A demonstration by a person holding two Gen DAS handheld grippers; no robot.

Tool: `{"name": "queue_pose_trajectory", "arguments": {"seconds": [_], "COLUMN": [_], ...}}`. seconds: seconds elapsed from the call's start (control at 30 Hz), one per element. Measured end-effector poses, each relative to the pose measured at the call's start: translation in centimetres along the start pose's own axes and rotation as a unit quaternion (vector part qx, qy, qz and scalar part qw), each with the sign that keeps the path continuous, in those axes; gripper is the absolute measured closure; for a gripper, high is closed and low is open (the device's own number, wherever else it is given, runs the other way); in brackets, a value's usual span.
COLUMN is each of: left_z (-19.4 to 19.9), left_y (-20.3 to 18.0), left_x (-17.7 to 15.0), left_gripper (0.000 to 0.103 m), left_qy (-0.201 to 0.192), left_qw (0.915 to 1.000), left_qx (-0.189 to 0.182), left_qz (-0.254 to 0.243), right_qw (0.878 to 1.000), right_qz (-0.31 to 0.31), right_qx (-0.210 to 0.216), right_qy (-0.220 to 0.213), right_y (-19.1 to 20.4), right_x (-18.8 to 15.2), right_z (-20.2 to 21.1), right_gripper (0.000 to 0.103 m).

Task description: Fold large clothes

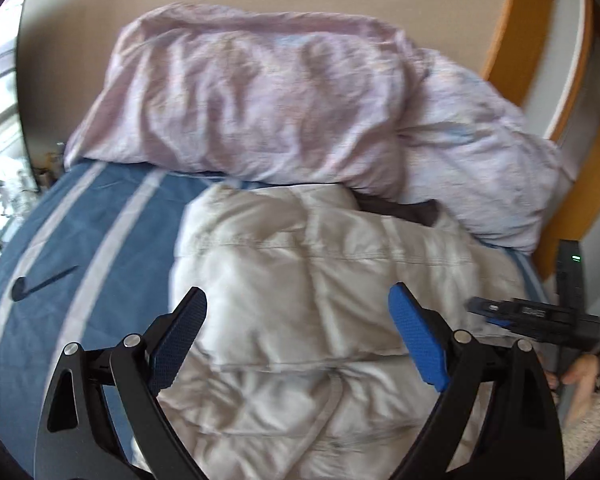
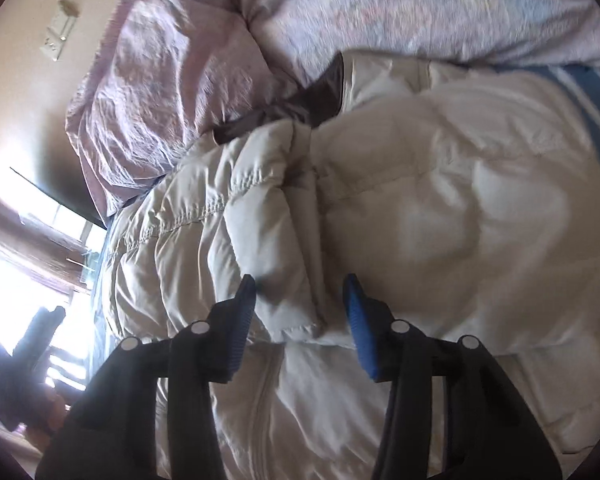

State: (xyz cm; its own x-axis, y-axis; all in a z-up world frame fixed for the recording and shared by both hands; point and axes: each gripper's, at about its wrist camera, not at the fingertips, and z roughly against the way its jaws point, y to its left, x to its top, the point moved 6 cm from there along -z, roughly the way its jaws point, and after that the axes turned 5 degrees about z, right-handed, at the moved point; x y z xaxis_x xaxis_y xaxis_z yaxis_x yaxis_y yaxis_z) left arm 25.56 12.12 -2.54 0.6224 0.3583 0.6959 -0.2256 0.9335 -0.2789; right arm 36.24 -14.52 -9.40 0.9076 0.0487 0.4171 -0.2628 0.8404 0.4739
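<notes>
- Lying on the blue striped bedspread (image 1: 80, 232), the cream quilted jacket (image 1: 300, 280) sits below the lilac pillows (image 1: 240, 92) and runs lengthwise from its dark-lined collar (image 1: 400, 208) towards both grippers.
- Over the jacket's body, the left gripper (image 1: 298, 316) has its jaws spread wide with only flat fabric beneath; nothing is pinched.
- At the far right of the left wrist view, the right-hand tool (image 1: 540, 316) shows beside the jacket's edge.
- In its own view, the right gripper (image 2: 300, 304) straddles a raised puffy fold (image 2: 296, 312) of the jacket, jaws part-way apart; whether the pads press on the fold cannot be told.
- The right hand looks nearer a graspable edge, so the coming fold likely starts there, with the ridge running straight ahead between its fingers.
</notes>
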Motion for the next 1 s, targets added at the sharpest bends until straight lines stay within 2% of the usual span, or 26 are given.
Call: {"name": "queue_pose_trajectory", "arguments": {"seconds": [0.03, 0.1, 0.13, 0.23, 0.27, 0.57, 0.7, 0.8, 0.83, 0.93, 1.0], "left_z": [-0.5, -1.1, -1.4, -1.9, -2.1, -4.0, -4.9, -5.1, -5.0, -4.7, -4.7], "left_y": [0.9, 2.1, 2.6, 3.1, 3.2, 3.5, 3.8, 3.9, 3.9, 3.6, 3.4], "left_x": [0.1, 0.1, 0.1, -0.1, -0.2, -0.9, -1.3, -1.4, -1.4, -1.0, -0.6], "left_gripper": [0.01, 0.01, 0.01, 0.01, 0.01, 0.01, 0.01, 0.011, 0.011, 0.011, 0.011], "left_qy": [0.005, 0.013, 0.017, 0.019, 0.02, 0.036, 0.045, 0.05, 0.047, 0.034, 0.031], "left_qw": [0.9999, 0.9994, 0.9991, 0.9987, 0.9986, 0.9954, 0.9931, 0.9933, 0.9937, 0.9943, 0.9949], "left_qx": [0.014, 0.028, 0.032, 0.043, 0.048, 0.088, 0.108, 0.104, 0.102, 0.099, 0.095], "left_qz": [0.007, 0.018, 0.022, 0.017, 0.013, -0.005, -0.011, -0.008, -0.01, -0.016, -0.016], "right_qw": [1.0, 1.0, 0.999, 0.993, 0.992, 0.994, 0.992, 0.989, 0.988, 0.978, 0.971], "right_qz": [0.001, 0.011, 0.025, 0.047, 0.046, 0.017, 0.024, 0.05, 0.053, 0.07, 0.1], "right_qx": [-0.001, -0.006, -0.007, -0.031, -0.043, -0.091, -0.116, -0.13, -0.134, -0.147, -0.143], "right_qy": [0.002, -0.016, -0.047, -0.107, -0.113, -0.066, -0.048, -0.046, -0.056, -0.127, -0.163], "right_y": [0.2, 0.7, 1.4, 2.1, 1.9, -1.9, -2.7, -2.5, -2.2, -1.1, 0.4], "right_x": [0.0, 0.1, 0.4, 0.7, 0.6, -1.0, -1.3, -1.5, -1.4, -0.5, 0.0], "right_z": [-0.3, 0.1, 1.3, 4.0, 4.4, 1.8, 0.0, -0.2, 0.6, 4.2, 5.8], "right_gripper": [0.076, 0.09, 0.092, 0.093, 0.093, 0.093, 0.09, 0.087, 0.085, 0.06, 0.06]}}
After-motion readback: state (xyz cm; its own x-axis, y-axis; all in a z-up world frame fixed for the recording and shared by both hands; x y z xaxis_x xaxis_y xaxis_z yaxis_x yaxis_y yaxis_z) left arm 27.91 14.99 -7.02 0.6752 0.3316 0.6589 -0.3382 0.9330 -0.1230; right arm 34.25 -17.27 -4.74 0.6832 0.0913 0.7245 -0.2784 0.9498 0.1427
